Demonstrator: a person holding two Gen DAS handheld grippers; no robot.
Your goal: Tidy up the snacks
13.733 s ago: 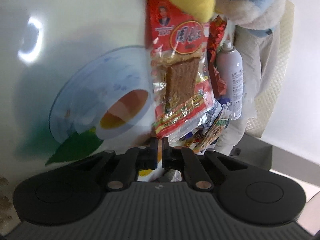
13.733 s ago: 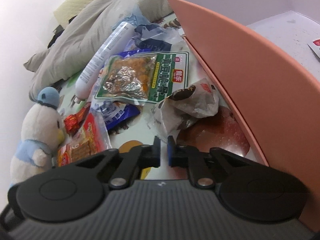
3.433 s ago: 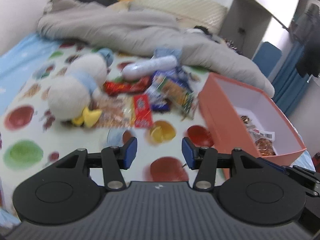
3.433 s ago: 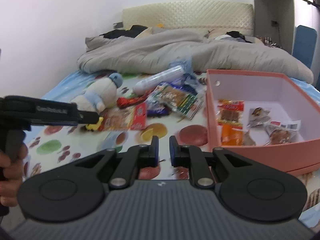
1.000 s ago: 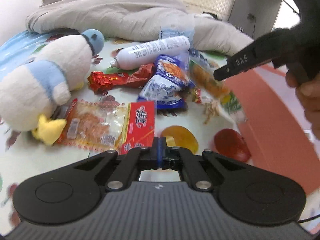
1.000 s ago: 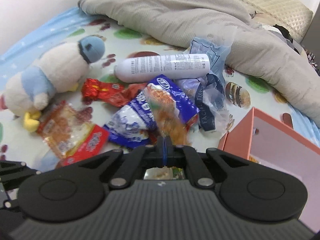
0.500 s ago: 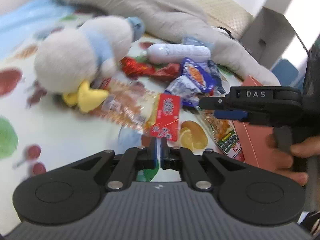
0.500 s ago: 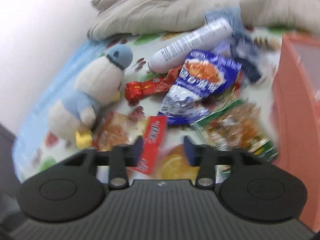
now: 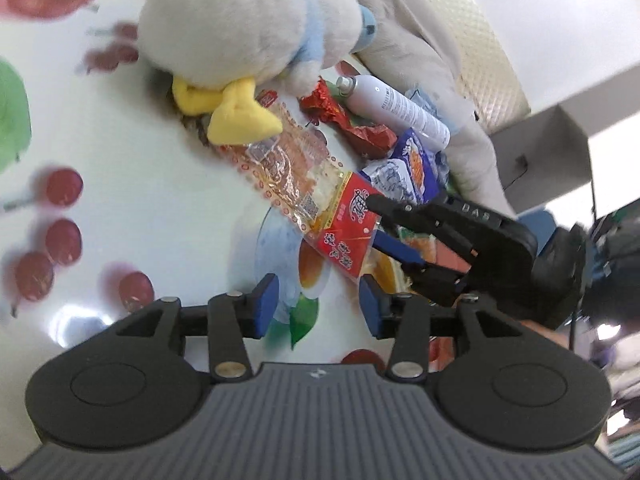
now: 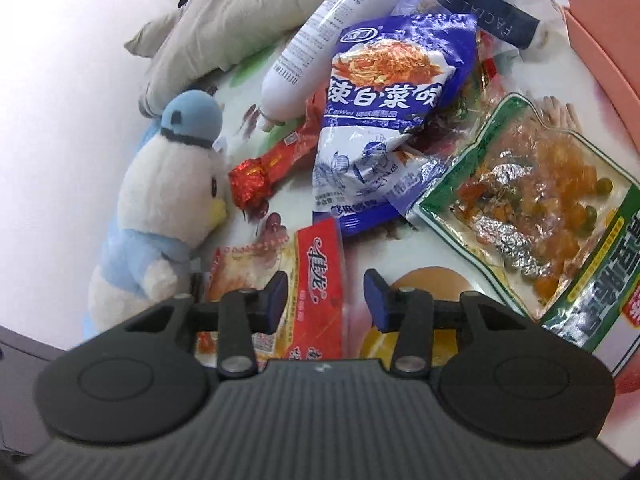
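Observation:
A clear snack packet with a red end lies flat on the fruit-print sheet, partly under the plush toy's yellow foot. My right gripper straddles that red end. Its jaws are closing, and the pads stand a little off the packet. In the left wrist view one right fingertip lies over the red end and the other below it. My left gripper hovers just short of the packet, jaws opening, with only sheet between them. A blue snack bag, a green packet and a red foil snack lie beyond.
A white and blue plush penguin lies at the left against the packet. A white spray bottle and a grey blanket are behind the snacks. The pink box wall rises at the right.
Both grippers were shut a second ago and now stand apart. Both have dropped closer to the red-ended packet and rolled. The right jaws have narrowed since half a second ago.

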